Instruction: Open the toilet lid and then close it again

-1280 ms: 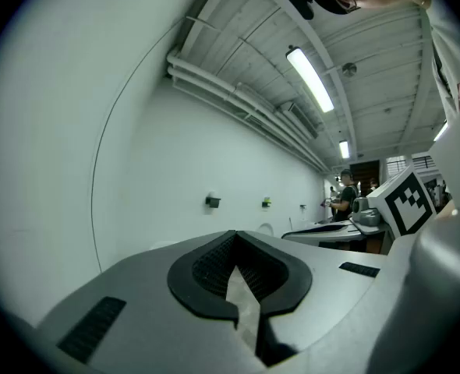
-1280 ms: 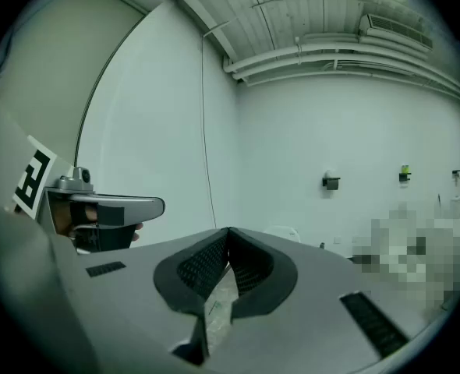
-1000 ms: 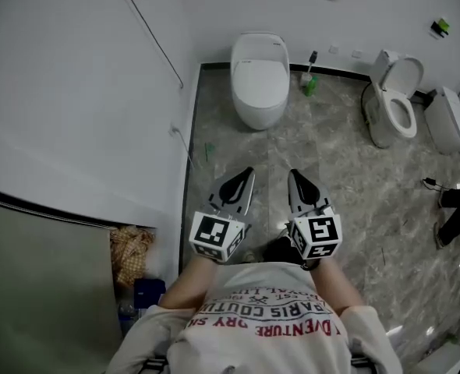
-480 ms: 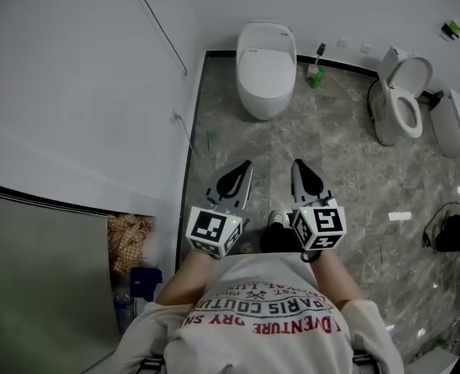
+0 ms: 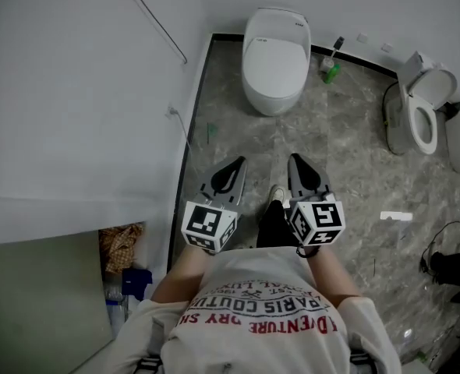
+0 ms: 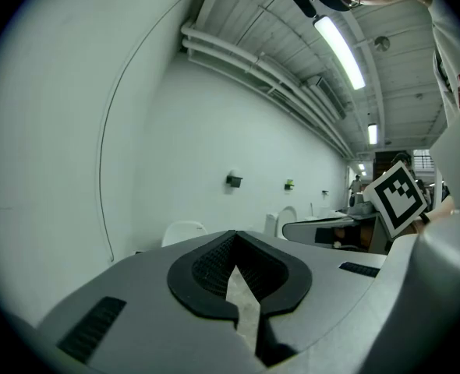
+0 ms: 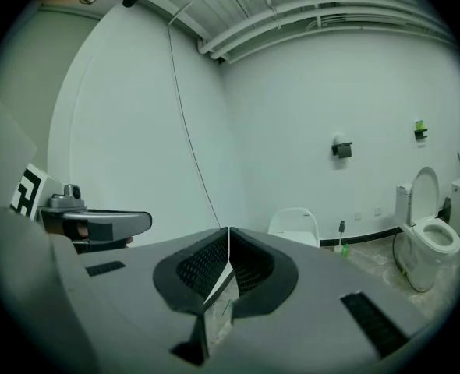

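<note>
Jaws pressed together and empty on both the left gripper (image 5: 235, 167) and the right gripper (image 5: 297, 162), well short of the toilet (image 5: 275, 92) straight ahead, whose lid (image 5: 275, 59) lies closed; probably best to step close and slip one tip under its front edge.

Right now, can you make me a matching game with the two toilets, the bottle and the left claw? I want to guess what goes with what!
Things:
1. front toilet
2. right toilet
3. bottle
4. left claw

Matches:
A. lid up
B. shut, holding nothing
C. lid down
D. green

Right pairs: 1-C, 2-A, 3-D, 4-B
</note>
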`<state>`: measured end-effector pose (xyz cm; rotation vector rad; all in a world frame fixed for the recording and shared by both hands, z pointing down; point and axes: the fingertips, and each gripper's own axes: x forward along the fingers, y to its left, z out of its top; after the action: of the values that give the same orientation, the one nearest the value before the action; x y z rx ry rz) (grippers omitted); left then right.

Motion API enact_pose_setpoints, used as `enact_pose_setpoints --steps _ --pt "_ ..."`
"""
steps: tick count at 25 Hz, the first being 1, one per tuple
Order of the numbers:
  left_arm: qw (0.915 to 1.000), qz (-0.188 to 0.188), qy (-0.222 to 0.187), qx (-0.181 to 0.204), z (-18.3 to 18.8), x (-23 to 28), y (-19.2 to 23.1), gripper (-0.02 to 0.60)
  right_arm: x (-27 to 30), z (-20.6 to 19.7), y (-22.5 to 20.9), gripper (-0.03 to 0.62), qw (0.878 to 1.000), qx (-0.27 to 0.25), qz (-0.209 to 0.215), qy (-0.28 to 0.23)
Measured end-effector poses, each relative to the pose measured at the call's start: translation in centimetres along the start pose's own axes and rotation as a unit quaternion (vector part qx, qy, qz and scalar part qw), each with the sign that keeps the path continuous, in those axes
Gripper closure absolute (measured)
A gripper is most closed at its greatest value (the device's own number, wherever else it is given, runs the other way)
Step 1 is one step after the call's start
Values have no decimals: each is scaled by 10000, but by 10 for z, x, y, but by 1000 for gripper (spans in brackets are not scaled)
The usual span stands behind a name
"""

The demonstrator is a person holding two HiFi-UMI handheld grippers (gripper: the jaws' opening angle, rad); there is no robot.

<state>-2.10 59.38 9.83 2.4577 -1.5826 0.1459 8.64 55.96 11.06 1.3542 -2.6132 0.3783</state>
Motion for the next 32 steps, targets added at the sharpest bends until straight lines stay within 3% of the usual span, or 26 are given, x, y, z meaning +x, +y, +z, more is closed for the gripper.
enact_pose_setpoints --steps 8,12,15,22,27,32 --pt "9984 356 420 -163 -2 167 45 575 124 21 -117 581 9986 106 369 368" --pt "9967 501 586 -266 -10 232 75 575 186 21 -156 580 9971 36 499 578" --pt "9953 462 702 -485 -20 268 98 575 229 15 -179 580 9963 298 407 694" --pt "9903 21 1225 -654 -62 355 166 575 334 -25 -216 580 9922 472 39 1155" --pt "9833 -379 1602 -771 -93 412 216 575 402 -50 -243 580 9879 732 -501 1271" --pt "9691 -840 1898 -1332 -158 462 238 575 445 -114 -275 580 9772 978 -892 1662"
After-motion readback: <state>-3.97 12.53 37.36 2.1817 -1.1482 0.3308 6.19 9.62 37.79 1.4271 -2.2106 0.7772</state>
